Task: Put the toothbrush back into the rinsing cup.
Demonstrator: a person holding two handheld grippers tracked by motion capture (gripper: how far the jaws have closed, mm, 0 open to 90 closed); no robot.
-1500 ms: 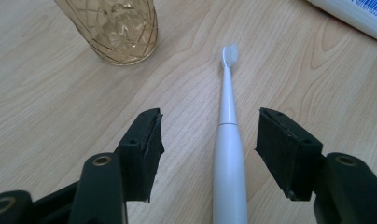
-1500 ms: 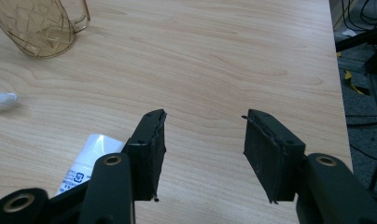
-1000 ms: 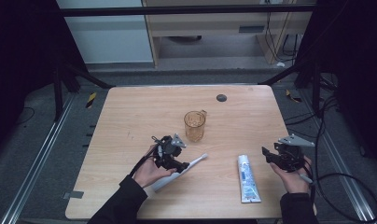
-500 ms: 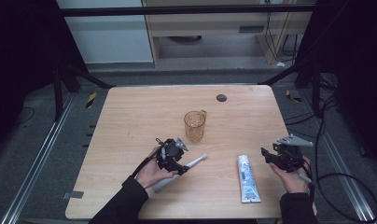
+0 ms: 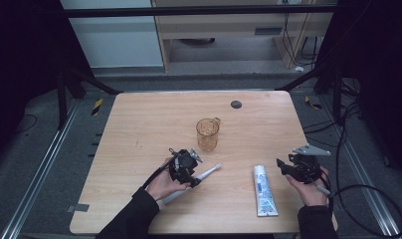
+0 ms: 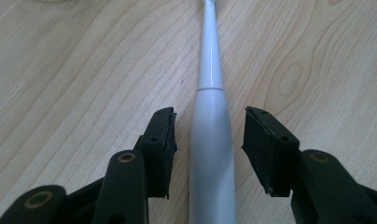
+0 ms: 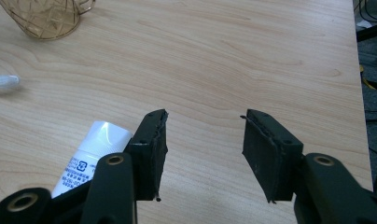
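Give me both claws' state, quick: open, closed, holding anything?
Left claw: open, jaws have just been closing around the white toothbrush, pads not yet touching it.
Right claw: open, empty, beside the toothpaste tube.

Bare light wooden tabletop (image 5: 139, 129) open across its far and left parts, amber transparent glass cup (image 5: 207, 133) standing mid-table, white electric toothbrush (image 6: 209, 135) lying between the left gripper's (image 6: 207, 140) jaws with gaps either side, white toothpaste tube (image 5: 264, 190) lying just left of the right gripper (image 7: 203, 149), small dark round disc (image 5: 236, 104) near the far edge.

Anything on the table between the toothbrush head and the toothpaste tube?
Nothing: in the high view, bare wood separates the toothbrush head from the toothpaste tube.
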